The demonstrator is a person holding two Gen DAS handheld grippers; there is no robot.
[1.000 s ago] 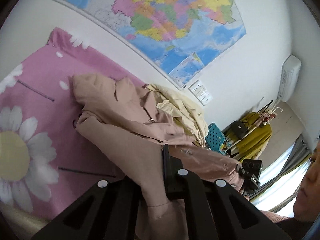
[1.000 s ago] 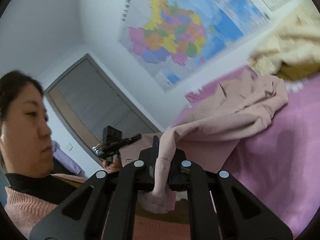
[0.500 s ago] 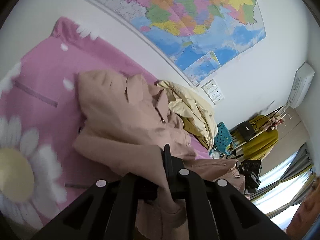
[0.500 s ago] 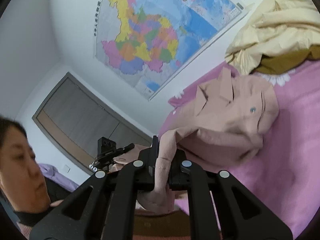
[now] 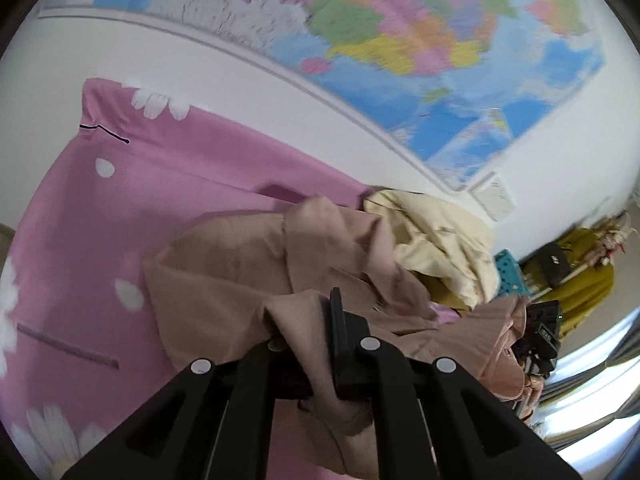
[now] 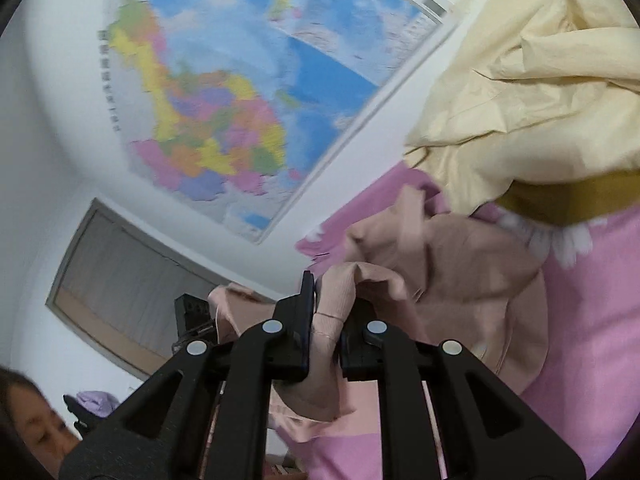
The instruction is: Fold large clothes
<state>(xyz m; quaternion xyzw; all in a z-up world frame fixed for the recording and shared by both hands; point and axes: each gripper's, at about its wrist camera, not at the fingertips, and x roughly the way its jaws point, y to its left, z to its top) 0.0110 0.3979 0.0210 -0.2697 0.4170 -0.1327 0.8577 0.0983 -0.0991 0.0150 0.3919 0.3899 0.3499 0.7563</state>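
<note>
Both grippers pinch the pink coat [image 5: 248, 264] tight, left gripper [image 5: 316, 344] and right gripper [image 6: 326, 312], to fold it over on the flowery pink bedsheet [image 5: 160, 192].

My left gripper [image 5: 316, 332] holds one fold of the garment [image 5: 240, 264]; my right gripper [image 6: 326, 316] holds another; the garment lies bunched on the bedspread [image 5: 192, 184] ahead of both tools; a second heap of cloth [image 5: 436, 240] lies beyond it, against the wall; the map [image 5: 400, 40] hangs on that wall above the bed; in the left view a clothes rack [image 5: 576, 256] stands far right, past the bed's end; in the right view a door [image 6: 116, 276] stands left of the bed.
</note>
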